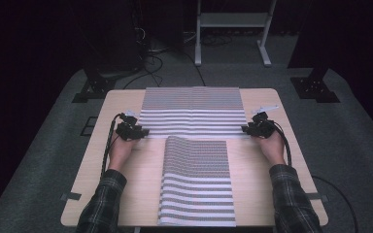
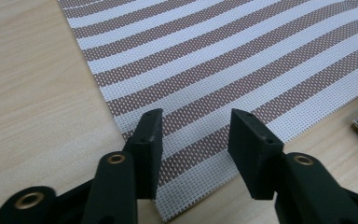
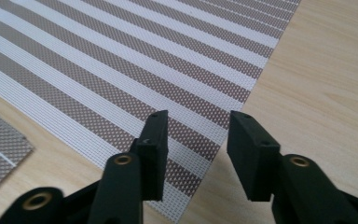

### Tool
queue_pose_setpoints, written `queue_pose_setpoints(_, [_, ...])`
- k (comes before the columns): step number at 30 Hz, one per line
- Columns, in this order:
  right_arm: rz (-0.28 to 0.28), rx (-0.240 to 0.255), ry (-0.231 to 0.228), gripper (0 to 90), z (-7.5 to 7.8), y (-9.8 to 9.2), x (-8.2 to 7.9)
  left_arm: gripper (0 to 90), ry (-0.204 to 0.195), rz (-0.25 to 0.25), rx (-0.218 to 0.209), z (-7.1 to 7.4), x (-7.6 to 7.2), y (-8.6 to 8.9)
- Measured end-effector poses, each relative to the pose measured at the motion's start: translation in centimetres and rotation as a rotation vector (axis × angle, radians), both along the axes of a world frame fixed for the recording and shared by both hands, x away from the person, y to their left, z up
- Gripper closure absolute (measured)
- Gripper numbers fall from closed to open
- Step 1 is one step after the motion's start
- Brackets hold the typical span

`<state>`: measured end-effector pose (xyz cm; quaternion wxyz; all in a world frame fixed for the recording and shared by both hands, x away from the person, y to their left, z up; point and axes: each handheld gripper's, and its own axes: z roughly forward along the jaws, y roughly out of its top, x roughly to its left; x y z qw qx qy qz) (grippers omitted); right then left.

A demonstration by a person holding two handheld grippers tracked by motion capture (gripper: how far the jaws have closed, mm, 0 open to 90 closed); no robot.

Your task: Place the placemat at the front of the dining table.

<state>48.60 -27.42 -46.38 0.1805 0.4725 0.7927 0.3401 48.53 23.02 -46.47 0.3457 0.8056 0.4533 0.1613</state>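
A person sits at a light wooden table [image 1: 92,184] with a gripper in each hand, both set at the near corners of a striped mat [image 1: 192,111] that lies flat across the far half of the tabletop. The mat is woven, with brown and white bands running across it.

The left gripper [image 1: 143,132] rests at the mat's near left corner. In the left gripper view, the left gripper [image 2: 195,147] has its jaws parted about halfway, and the corner of the striped mat [image 2: 223,70] lies flat on the wood beneath and between them. The pads do not press on the weave; nothing is gripped.

The right gripper [image 1: 245,129] sits at the mat's near right corner. In the right gripper view, the right gripper [image 3: 196,144] also stands roughly half open, with the striped mat [image 3: 135,60] running under the one jaw while the other hangs over bare wood beside the mat's edge. It holds nothing.

A second striped mat [image 1: 197,182] lies nearer the person, in the middle of the table, between the two forearms in plaid sleeves [image 1: 102,201]. Its far end appears to sit just short of the first mat's near edge, though the dim high view makes it hard to say whether they touch. A corner of it shows at the edge of each gripper view, apart from the first mat.
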Motion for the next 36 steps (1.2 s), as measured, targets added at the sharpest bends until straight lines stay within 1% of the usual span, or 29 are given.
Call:
queue_pose_setpoints(2, [0.001, 0.012, -0.004, 51.4, 0.2, -0.1, -0.2, 43.4, -0.006, -0.002, -0.011, 0.3, -0.2, 0.1])
queue_pose_setpoints(3, [0.003, 0.021, -0.007, 48.2, 0.3, -0.1, -0.3, 38.4, -0.009, -0.003, -0.016, 0.3, -0.3, 0.1])
queue_pose_setpoints(5, [-0.003, 0.021, -0.012, 42.7, 0.5, -0.1, -0.6, 31.6, -0.010, -0.016, -0.024, 0.5, -0.5, 0.0])
queue_pose_setpoints(8, [-0.025, 0.022, -0.021, 30.9, 0.7, -0.2, -1.0, 17.4, 0.012, -0.037, -0.033, 0.4, -0.8, -0.2])
queue_pose_setpoints(10, [-0.036, 0.017, -0.005, 19.7, 0.8, -0.2, -1.3, 7.3, 0.020, -0.035, -0.031, 0.4, -1.0, -0.4])
queue_pose_setpoints(11, [-0.038, 0.008, 0.000, 11.9, 0.8, -0.1, -1.4, 1.7, 0.032, -0.039, -0.030, 0.4, -1.1, -0.4])
queue_pose_setpoints(12, [-0.029, 0.000, 0.005, 9.8, 0.8, 0.0, -1.6, 0.0, 0.037, -0.044, -0.027, 0.5, -1.3, -0.4])
queue_pose_setpoints(13, [-0.019, 0.001, 0.005, 9.7, 1.0, 0.1, -1.8, 0.0, 0.031, -0.048, -0.023, 0.6, -1.5, -0.4])
queue_pose_setpoints(14, [-0.014, 0.006, 0.000, 9.3, 1.0, 0.1, -2.0, 0.0, 0.017, -0.051, -0.029, 0.7, -1.8, -0.4])
queue_pose_setpoints(17, [0.011, 0.057, -0.011, 9.3, 1.3, -0.1, -2.9, 0.0, 0.017, -0.064, -0.030, 1.2, -2.5, -0.3])
queue_pose_setpoints(18, [0.012, 0.061, -0.013, 9.2, 1.4, -0.2, -3.2, 0.0, 0.013, -0.070, -0.028, 1.3, -2.8, -0.3])
queue_pose_setpoints(21, [0.015, 0.065, -0.020, 9.3, 1.4, -0.5, -4.1, 0.0, 0.003, -0.077, -0.041, 1.6, -3.8, -0.2])
queue_pose_setpoints(23, [0.018, 0.078, -0.030, 9.3, 1.3, -0.7, -4.8, 0.0, -0.005, -0.081, -0.029, 1.8, -4.5, -0.1])
queue_pose_setpoints(25, [0.016, 0.074, -0.032, 9.3, 1.4, -0.8, -5.3, 0.0, -0.010, -0.078, -0.038, 1.9, -5.1, 0.0])
queue_pose_setpoints(30, [0.015, 0.086, -0.058, 9.3, 1.9, -1.3, -6.6, 0.0, -0.029, -0.076, -0.009, 2.2, -7.3, 0.6])
queue_pose_setpoints(31, [0.016, 0.087, -0.066, 9.3, 2.1, -1.4, -7.0, 0.0, -0.032, -0.073, -0.008, 2.3, -7.6, 0.7])
queue_pose_setpoints(34, [0.020, 0.093, -0.067, 9.3, 2.5, -1.6, -7.8, 0.0, -0.042, -0.070, -0.012, 2.5, -8.7, 1.2])
queue_pose_setpoints(36, [0.014, 0.094, -0.084, 9.3, 2.9, -1.7, -8.7, 0.0, -0.054, -0.069, -0.013, 2.7, -9.7, 1.4])
